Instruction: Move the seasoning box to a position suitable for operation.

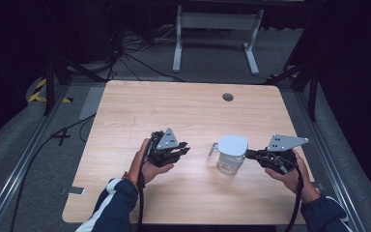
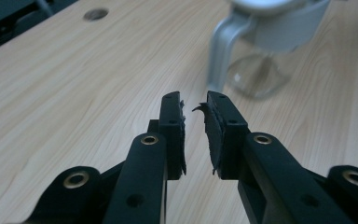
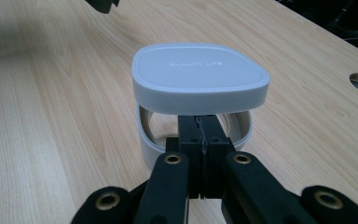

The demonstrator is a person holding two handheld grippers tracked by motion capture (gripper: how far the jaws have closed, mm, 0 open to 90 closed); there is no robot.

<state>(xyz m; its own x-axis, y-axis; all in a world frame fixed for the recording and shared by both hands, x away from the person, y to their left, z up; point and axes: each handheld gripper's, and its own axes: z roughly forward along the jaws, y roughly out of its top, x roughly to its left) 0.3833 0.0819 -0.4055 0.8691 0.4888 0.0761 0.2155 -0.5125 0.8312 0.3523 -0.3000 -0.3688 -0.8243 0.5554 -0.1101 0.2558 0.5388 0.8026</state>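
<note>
Nearest to us, two forearms in dark sleeves come in over the near edge of the wooden table (image 1: 125, 111), each hand carrying a gripper. We see the left gripper (image 1: 182, 151) on the left half of the table, pointing right toward the jug; in the left gripper view its jaws stand a narrow gap apart with nothing between them, and the pad on the right jaw looks torn at its tip. We see the right gripper (image 1: 249, 153) on the right half, pointing left, its jaws pressed together with their tips at the jug's rim, just under the lid; whether they pinch the rim we cannot tell. The jug (image 1: 230, 162) is clear glass with a grey handle (image 1: 214, 148) facing the left gripper and a grey lid (image 3: 199, 77) that sits raised above the rim. Farther off, a round hole (image 1: 228, 97) lies near the table's far edge.
</note>
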